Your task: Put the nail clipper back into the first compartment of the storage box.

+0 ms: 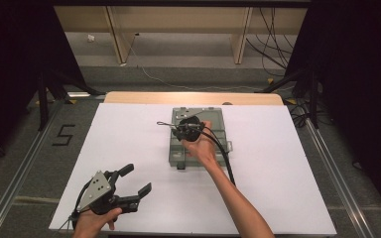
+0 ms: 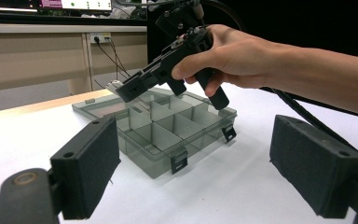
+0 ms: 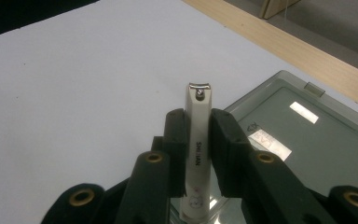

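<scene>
A clear grey compartment box [image 1: 174, 153] lies open in the middle of the white sheet, its dividers [image 2: 165, 133] bare and its lid [image 3: 317, 144] folded flat behind. My right gripper [image 1: 177, 130] hovers over the box, tilted down toward the lid side. It is shut on a white nail clipper [image 3: 198, 135], whose metal tip sticks out past the pads [image 3: 223, 140]. From the left gripper view, the right gripper [image 2: 128, 88] hangs above the far compartments with the nail clipper [image 2: 115, 84] at its tip. My left gripper [image 1: 136, 179] rests near the sheet's front left corner, open and holding nothing, and it points at the box [image 2: 163, 165].
The white sheet [image 1: 278, 163] covers the table; a wooden edge [image 1: 193, 97] shows at the back. The right gripper's black cable [image 1: 225, 158] trails across the sheet beside the forearm. Dark stands [image 1: 42, 104] flank the table on the floor.
</scene>
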Action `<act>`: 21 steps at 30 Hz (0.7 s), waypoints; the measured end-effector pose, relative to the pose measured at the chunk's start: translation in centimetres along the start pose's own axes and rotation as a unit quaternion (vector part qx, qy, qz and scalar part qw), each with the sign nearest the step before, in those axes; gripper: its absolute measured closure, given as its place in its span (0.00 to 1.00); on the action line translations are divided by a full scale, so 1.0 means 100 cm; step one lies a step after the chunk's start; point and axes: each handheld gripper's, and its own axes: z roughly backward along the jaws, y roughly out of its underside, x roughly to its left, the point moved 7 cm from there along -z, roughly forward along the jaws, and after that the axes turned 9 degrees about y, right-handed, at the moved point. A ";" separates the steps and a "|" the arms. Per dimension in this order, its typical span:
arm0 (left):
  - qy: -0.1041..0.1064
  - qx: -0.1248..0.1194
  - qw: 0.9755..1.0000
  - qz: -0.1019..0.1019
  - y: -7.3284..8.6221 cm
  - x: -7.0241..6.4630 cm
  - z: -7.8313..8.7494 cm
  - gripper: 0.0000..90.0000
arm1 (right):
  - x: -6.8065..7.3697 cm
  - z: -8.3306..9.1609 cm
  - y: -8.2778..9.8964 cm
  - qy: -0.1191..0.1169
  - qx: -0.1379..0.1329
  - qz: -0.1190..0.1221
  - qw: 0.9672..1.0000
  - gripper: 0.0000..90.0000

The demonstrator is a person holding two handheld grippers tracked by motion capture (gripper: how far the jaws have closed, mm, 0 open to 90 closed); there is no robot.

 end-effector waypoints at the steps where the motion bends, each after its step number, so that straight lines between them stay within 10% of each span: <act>1: 0.000 0.000 1.000 0.000 0.000 0.000 0.000 0.17 | 0.001 -0.001 0.000 0.000 0.004 -0.007 1.000 0.85; 21: 0.000 0.000 1.000 0.000 0.000 0.000 0.000 0.17 | -0.002 -0.017 0.008 0.004 0.025 -0.014 1.000 0.85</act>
